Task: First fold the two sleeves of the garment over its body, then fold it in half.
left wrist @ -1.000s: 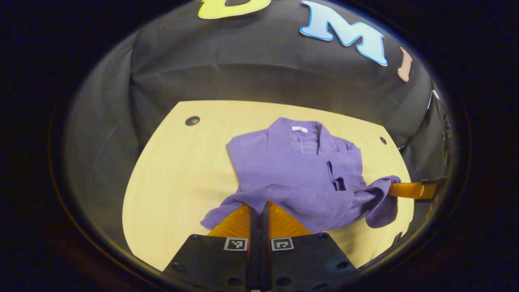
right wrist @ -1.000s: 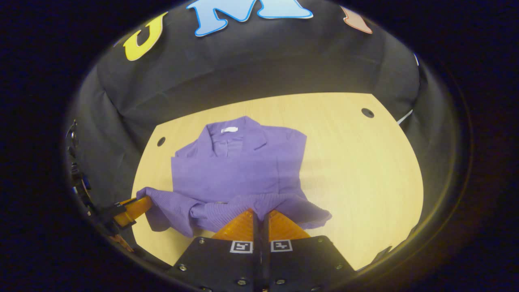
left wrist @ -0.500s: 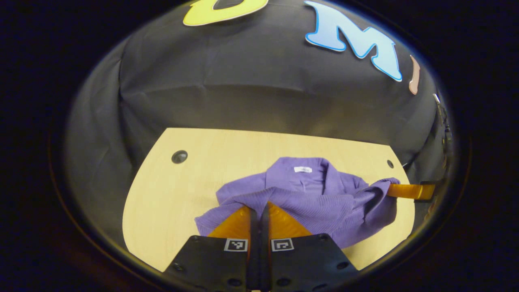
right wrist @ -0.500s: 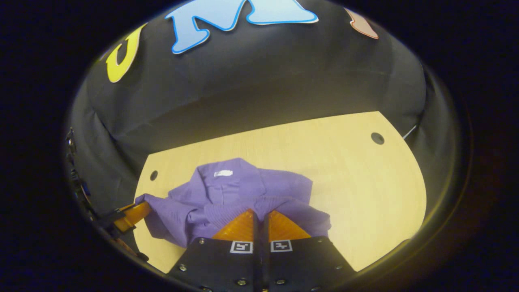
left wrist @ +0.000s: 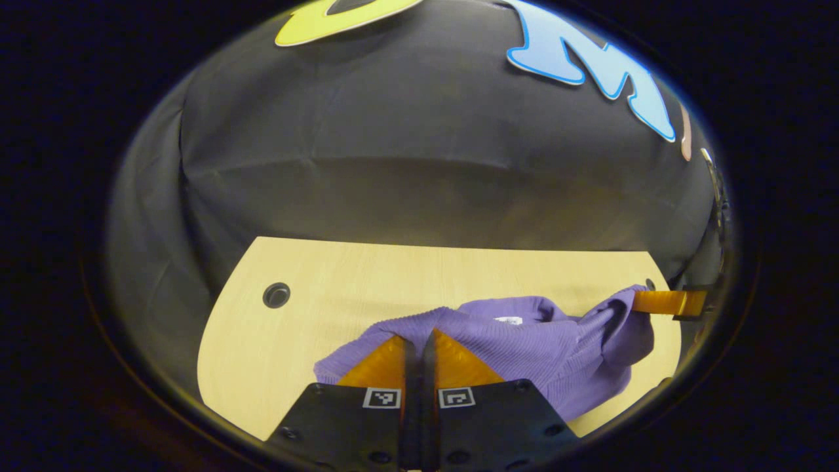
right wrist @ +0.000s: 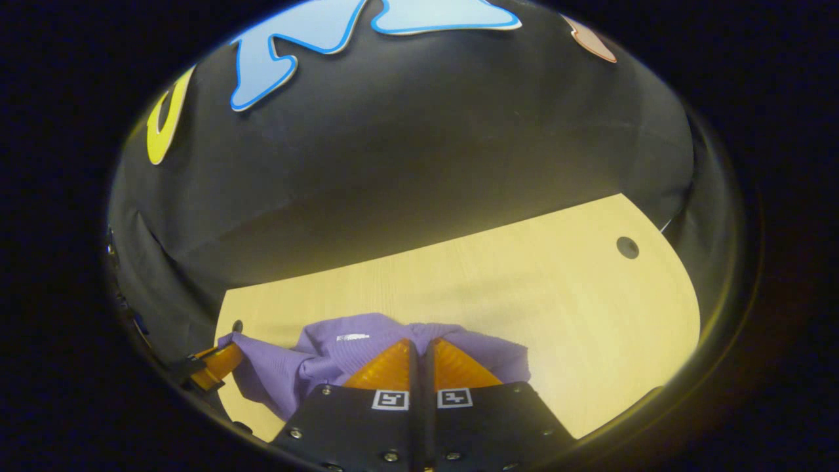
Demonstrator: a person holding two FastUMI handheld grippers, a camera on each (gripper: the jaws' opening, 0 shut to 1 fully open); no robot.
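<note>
Both of our grippers, the left gripper (left wrist: 419,337) and the right gripper (right wrist: 420,347), have their jaws pinched closed on the hem of the purple garment (left wrist: 524,347), which lies on the wooden table (left wrist: 367,275) with that hem lifted over its collar.

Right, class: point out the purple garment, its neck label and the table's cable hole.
purple garment (left wrist: 524,344): left gripper view, ribbed body.
neck label (left wrist: 508,320): left gripper view, white tag.
cable hole (left wrist: 276,295): left gripper view, dark centre.
</note>
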